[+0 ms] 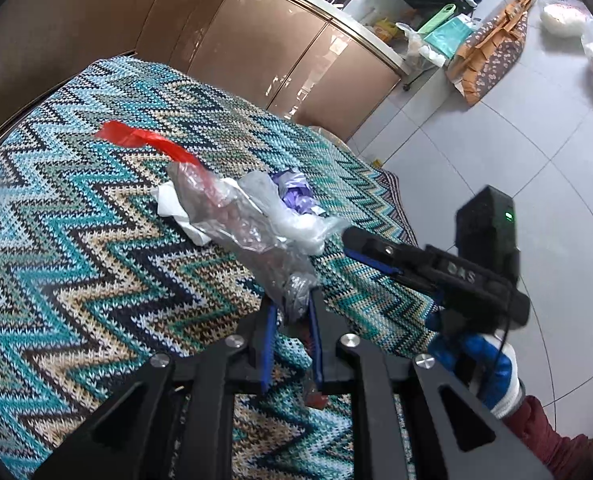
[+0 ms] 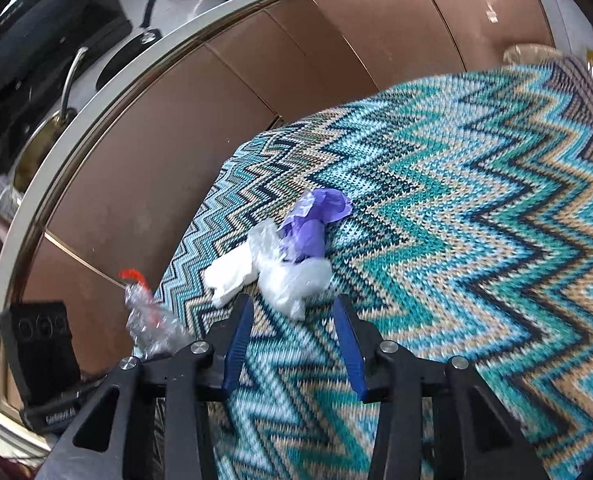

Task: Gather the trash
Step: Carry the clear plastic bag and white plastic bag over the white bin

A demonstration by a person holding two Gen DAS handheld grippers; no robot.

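My left gripper (image 1: pixel 292 304) is shut on a clear crinkled plastic wrapper (image 1: pixel 248 236) with a red strip (image 1: pixel 144 140) at its far end; the wrapper lifts off the zigzag cloth. It also shows in the right wrist view (image 2: pixel 152 320) at the lower left. A white tissue (image 2: pixel 232 274), a clear plastic bag (image 2: pixel 292 280) and a crumpled purple glove (image 2: pixel 312 224) lie together on the cloth. My right gripper (image 2: pixel 292 304) is open, its jaws either side of the clear bag's near edge. The right gripper also shows in the left wrist view (image 1: pixel 352 240).
The knitted teal zigzag tablecloth (image 1: pixel 76 240) covers the table. Brown glossy cabinets (image 2: pixel 176 140) stand behind it. A tiled floor (image 1: pixel 496 140) with bags and clutter lies to the right.
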